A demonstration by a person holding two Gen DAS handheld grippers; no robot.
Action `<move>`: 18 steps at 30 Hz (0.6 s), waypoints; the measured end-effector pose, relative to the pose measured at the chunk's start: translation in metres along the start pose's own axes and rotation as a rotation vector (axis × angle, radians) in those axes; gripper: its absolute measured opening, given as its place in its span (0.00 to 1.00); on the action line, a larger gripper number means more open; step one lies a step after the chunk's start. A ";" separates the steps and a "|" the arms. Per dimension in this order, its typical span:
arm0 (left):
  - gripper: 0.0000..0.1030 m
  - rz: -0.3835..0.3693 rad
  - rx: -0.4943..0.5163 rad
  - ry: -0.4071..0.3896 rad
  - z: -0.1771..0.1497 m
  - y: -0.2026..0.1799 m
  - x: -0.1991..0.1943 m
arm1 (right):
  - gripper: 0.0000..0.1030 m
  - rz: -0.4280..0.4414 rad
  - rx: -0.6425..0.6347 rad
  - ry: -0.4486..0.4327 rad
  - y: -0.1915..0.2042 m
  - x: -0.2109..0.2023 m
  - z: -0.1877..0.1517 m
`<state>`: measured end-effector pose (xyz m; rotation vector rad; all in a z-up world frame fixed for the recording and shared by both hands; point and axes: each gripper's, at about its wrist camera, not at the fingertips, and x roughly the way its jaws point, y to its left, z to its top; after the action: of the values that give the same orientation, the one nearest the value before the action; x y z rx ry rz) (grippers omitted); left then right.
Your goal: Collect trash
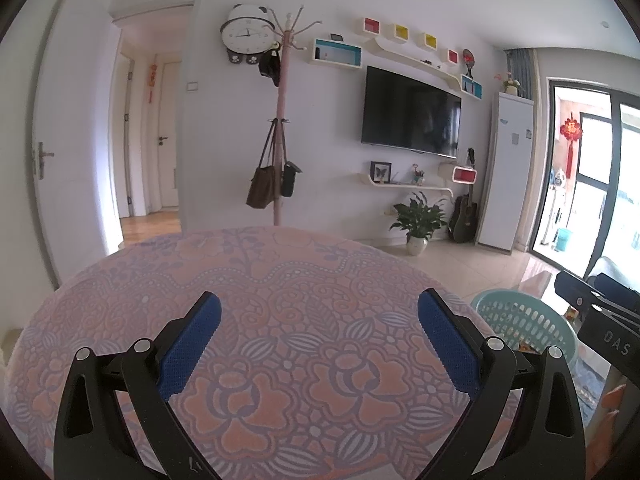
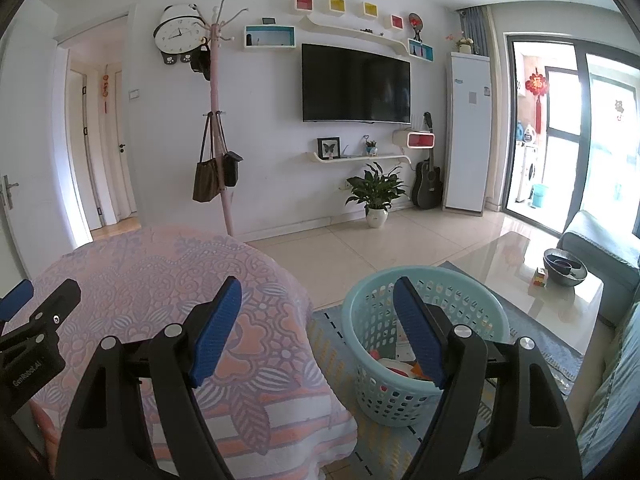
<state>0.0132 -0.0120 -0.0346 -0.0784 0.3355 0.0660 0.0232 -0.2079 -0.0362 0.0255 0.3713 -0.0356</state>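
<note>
Both tongs agape, empty; basket contents partly hidden.

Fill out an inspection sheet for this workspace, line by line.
Surface: table under a pink-and-purple floral cloth; nothing seen on it.
Job's things: light blue laundry basket on the rug beside the table, colourful trash inside.
Clutter: metal bowl and a small cube on the glass coffee table.
Claws: left claw open and empty over the cloth; right claw open and empty, between table edge and basket.
Cables: nothing seen.
Surroundings: wall TV, coat rack with bags, potted plant, guitar.
</note>
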 end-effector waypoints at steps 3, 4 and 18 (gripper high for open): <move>0.93 0.009 -0.008 0.005 0.000 0.002 0.002 | 0.72 0.006 0.002 0.004 0.000 0.001 -0.002; 0.93 0.009 -0.011 0.006 0.000 0.003 0.001 | 0.72 0.008 0.002 0.005 0.000 0.001 -0.002; 0.93 0.075 -0.018 0.025 0.013 0.019 -0.001 | 0.72 -0.002 0.013 0.015 -0.004 0.002 0.001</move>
<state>0.0146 0.0075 -0.0233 -0.0847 0.3627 0.1425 0.0252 -0.2119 -0.0365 0.0388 0.3857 -0.0395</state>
